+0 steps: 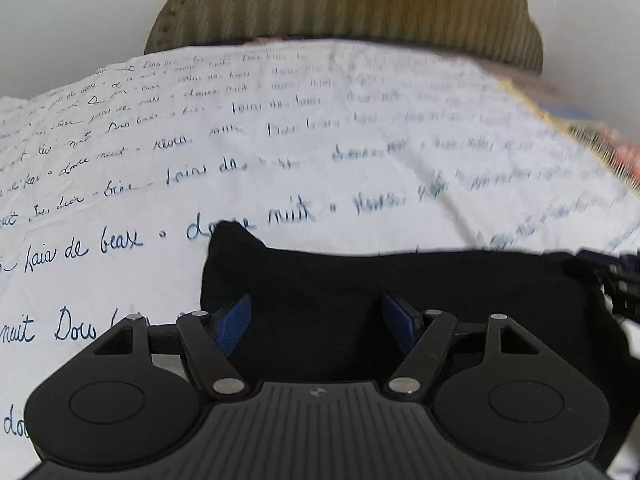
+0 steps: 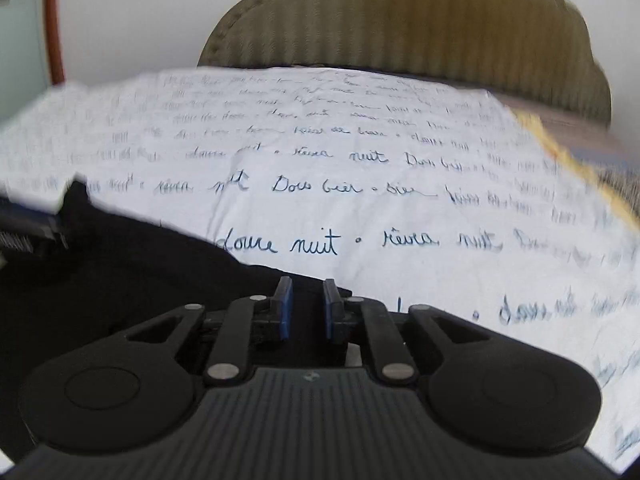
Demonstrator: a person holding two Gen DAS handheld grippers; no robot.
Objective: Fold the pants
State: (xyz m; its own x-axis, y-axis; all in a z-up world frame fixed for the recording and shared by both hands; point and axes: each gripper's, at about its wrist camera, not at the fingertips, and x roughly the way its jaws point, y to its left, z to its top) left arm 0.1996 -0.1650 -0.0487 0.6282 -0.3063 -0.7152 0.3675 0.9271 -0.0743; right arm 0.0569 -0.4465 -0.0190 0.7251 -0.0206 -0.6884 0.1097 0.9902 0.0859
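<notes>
1. The left wrist camera sits just behind its own black two-finger gripper with blue pads, looking forward and steeply down, close over the black fabric pants.
2. The right wrist camera sits likewise behind the right black gripper, tilted down, close to the cloth.
3. Both views share the white bedsheet printed with blue handwriting and, beyond it, the olive ribbed upholstered headboard.
</notes>
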